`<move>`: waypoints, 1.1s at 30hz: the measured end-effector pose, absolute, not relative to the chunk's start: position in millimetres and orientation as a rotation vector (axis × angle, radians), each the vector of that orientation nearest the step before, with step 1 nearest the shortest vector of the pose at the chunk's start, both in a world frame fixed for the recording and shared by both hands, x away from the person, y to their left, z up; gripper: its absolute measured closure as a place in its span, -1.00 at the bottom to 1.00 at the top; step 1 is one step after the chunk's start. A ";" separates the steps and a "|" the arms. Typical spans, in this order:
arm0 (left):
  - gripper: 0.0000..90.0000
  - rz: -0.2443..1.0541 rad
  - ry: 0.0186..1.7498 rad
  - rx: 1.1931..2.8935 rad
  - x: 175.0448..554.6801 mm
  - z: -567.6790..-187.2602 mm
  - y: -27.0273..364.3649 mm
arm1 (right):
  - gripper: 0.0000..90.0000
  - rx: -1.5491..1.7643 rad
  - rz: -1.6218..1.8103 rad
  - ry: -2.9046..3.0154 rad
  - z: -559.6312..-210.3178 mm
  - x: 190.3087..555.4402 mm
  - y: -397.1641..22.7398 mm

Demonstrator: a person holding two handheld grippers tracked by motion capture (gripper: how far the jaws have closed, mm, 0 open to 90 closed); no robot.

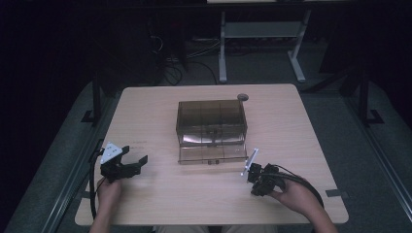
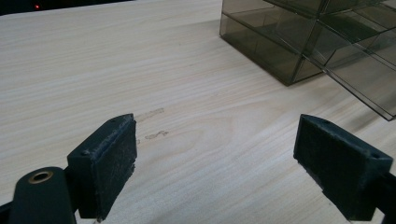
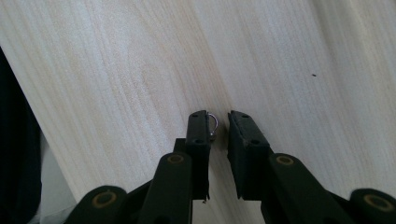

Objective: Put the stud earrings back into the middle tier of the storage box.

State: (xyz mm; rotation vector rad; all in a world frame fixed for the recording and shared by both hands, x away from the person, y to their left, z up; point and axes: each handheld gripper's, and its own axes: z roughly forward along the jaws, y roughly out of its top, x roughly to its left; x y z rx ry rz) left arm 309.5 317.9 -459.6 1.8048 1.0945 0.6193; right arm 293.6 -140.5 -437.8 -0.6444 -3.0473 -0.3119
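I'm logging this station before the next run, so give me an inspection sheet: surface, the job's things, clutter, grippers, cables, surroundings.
Surface: light wood table, a few faint marks in front of the left gripper.
Job's things: smoky clear plastic drawer box mid-table, one bottom drawer pulled out; small metal ring between the right gripper's jaws.
Clutter: small round dark object behind the box, too small to identify.
Grippers: left gripper open wide over bare wood; right gripper nearly closed, a narrow gap showing.
Cables: black cable trails from the left gripper, another from the right.
Surroundings: grey floor, white desk frame and tangled wires behind.
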 end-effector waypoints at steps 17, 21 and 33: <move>-0.72 0.618 1.097 1.794 309.5 -459.8 317.2 | 0.88 -0.597 -0.265 -3.057 -437.4 296.6 -135.6; -0.72 0.618 1.097 1.794 309.4 -459.7 317.2 | 0.88 -0.594 -0.271 -3.062 -437.4 296.5 -136.5; -0.71 0.618 1.098 1.796 309.4 -459.7 317.0 | 0.88 -0.600 -0.336 -3.059 -430.1 298.0 -138.9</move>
